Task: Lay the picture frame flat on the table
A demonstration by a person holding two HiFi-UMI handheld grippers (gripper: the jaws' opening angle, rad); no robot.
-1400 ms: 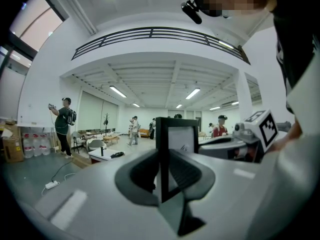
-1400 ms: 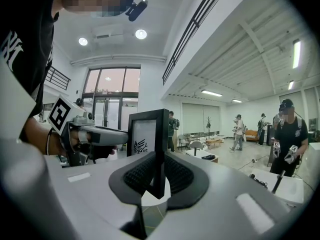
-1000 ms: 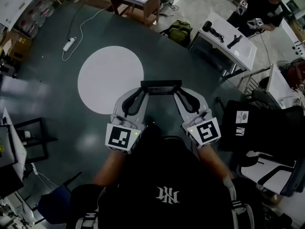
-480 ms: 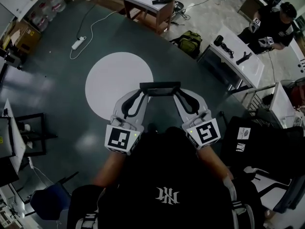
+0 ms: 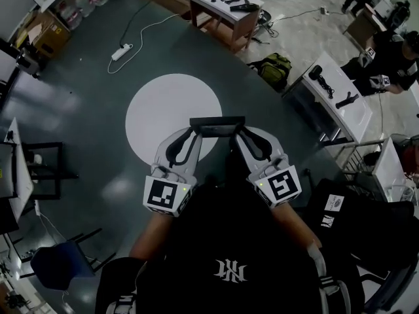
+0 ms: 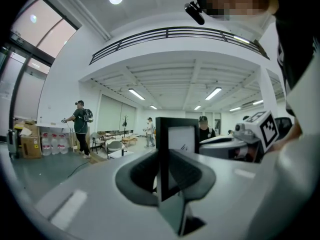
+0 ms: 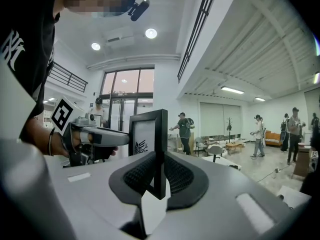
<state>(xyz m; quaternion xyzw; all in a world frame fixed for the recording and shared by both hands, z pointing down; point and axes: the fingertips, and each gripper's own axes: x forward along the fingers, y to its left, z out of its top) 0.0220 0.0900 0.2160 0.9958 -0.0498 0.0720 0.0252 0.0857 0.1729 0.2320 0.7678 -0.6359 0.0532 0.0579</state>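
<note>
Transport seems to be the step in hand: the picture frame (image 5: pixel 217 125) hangs upright in the air before the person, above the dark green floor (image 5: pixel 78 110) with its white circle (image 5: pixel 163 103), and no table is under it. At the left, the left gripper (image 5: pixel 194 131) is closed on the frame's left edge, its ribbed black pads (image 6: pixel 138 179) pressing the thin moulding from both sides. The frame is rectangular and matte black, with a white sheet and a small dark drawing inside. At the right, the right gripper (image 5: pixel 241 133) clamps the opposite edge likewise. The next move, I think, calls for bringing the frame over a table, perhaps the white table (image 5: pixel 330 87) at the right, then tilting it until it lies flat.
</note>
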